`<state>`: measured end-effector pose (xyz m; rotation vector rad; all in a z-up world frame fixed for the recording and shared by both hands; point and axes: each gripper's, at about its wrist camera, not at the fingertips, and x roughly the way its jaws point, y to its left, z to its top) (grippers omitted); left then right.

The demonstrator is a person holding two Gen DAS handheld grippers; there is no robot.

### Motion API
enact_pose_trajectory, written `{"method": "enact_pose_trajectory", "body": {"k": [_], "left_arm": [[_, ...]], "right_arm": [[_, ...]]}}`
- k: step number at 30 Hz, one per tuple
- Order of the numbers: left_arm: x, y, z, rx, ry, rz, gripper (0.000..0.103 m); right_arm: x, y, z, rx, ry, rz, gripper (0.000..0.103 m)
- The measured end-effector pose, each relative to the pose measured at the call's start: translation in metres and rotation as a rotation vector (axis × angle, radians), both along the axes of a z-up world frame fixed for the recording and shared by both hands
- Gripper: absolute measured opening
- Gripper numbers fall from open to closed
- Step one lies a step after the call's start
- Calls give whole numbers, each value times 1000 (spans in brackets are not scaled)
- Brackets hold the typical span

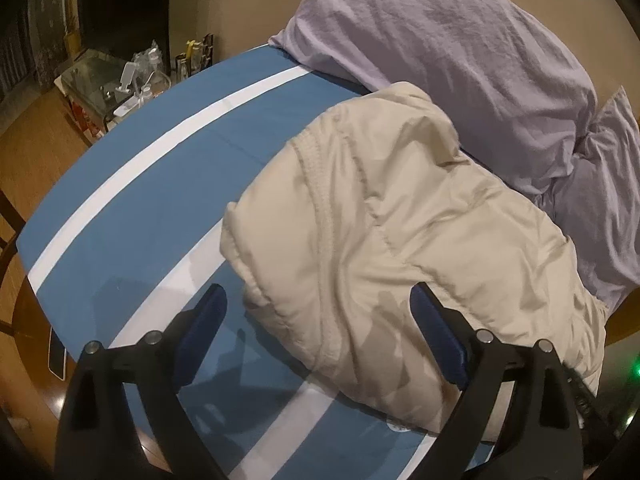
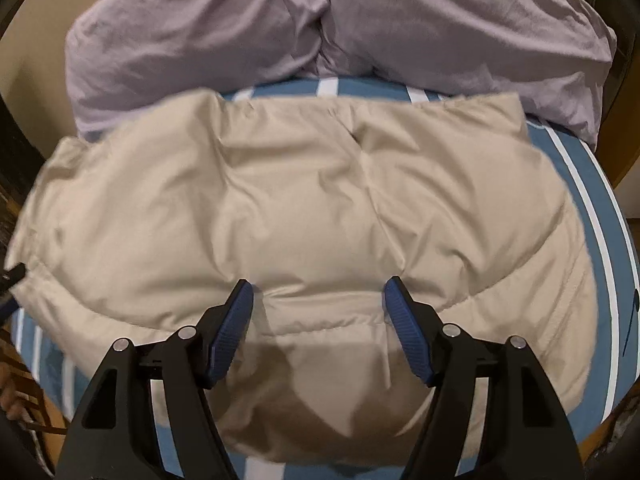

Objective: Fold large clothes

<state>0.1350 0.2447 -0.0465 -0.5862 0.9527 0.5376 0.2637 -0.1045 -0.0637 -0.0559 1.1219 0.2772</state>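
Note:
A beige puffer jacket [image 1: 404, 216] lies folded into a thick bundle on a bed with a blue and white striped sheet [image 1: 132, 208]. In the right wrist view the jacket [image 2: 304, 200] fills the middle of the frame. My left gripper [image 1: 316, 300] is open, hovering over the jacket's left near edge, holding nothing. My right gripper [image 2: 318, 292] is open just above the jacket's near hem, holding nothing.
Two lilac pillows [image 1: 452, 44] lie at the head of the bed behind the jacket, also in the right wrist view [image 2: 312, 20]. A glass side table [image 1: 104, 76] with small items stands left of the bed on a wooden floor [image 1: 36, 136].

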Motion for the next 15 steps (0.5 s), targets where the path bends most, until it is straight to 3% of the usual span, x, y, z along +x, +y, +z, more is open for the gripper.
{"method": "enact_pose_trajectory", "body": {"k": [5,15], "left_arm": [[5,4,-3,-11,6,8,95],[27,9,-14,-51,16,37,99]], "right_arm": [[3,17,-16,-84,-49,15,74],[10,14,-22,-66,-31,21,74]]}}
